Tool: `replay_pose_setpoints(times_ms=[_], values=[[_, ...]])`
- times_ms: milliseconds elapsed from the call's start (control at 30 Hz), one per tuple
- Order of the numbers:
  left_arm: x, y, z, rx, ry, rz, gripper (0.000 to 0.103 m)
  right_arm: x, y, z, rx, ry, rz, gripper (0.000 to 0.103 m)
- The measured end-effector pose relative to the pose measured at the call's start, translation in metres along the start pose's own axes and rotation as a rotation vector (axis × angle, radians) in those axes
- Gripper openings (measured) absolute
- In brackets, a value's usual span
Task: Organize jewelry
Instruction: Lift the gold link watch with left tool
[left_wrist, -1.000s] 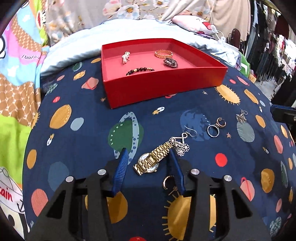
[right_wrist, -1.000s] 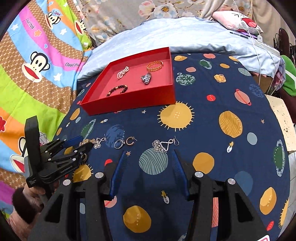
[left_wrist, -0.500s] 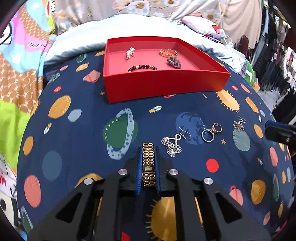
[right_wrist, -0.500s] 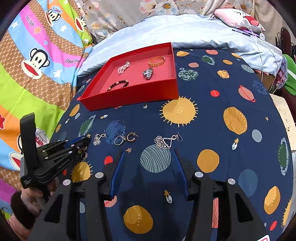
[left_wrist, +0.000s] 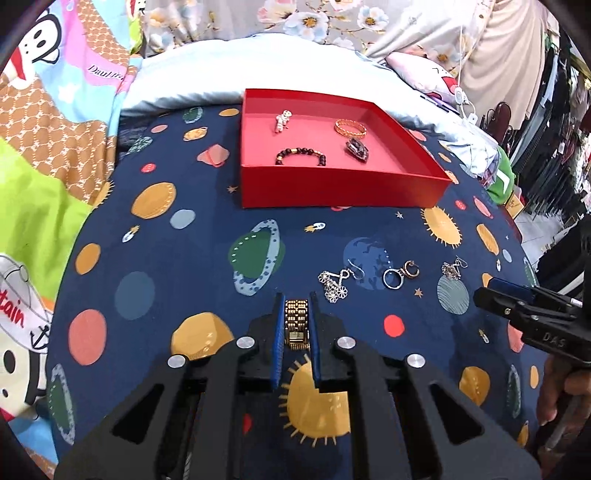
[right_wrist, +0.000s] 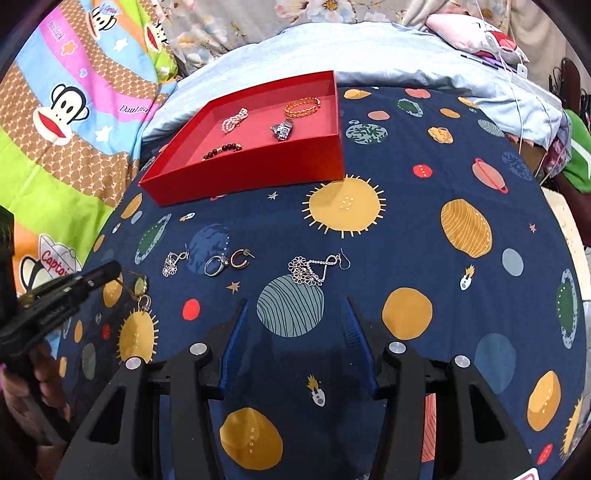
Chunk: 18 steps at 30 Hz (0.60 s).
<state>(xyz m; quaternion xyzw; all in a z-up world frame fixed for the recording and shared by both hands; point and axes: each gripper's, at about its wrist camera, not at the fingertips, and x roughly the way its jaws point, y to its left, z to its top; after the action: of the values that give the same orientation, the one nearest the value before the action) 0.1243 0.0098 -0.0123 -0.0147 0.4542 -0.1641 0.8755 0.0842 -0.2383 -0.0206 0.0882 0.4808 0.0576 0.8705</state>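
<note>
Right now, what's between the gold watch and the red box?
Only bare space-print cloth, no jewelry. The left wrist view shows it: the left gripper pinches the gold watch, and patterned fabric runs up to the red box.

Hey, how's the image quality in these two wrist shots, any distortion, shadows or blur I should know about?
Left wrist view: strong fisheye bending, dark vignette corners, even indoor light; the gold watch in the left gripper is sharp, the hanging clothes at the right edge are smeared. Right wrist view: same barrel curve bowing the red tray; the right gripper casts a soft shadow on the planet-print cloth.
</note>
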Motion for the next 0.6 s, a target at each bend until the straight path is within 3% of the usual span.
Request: replay_pose_setpoints(times_ms=[600], values=[[-0.034,0.010,-0.011,-0.027,-0.012,0.008,0.011,-0.006,0.020,-0.020,-0.032,0.032,0.065,0.050]])
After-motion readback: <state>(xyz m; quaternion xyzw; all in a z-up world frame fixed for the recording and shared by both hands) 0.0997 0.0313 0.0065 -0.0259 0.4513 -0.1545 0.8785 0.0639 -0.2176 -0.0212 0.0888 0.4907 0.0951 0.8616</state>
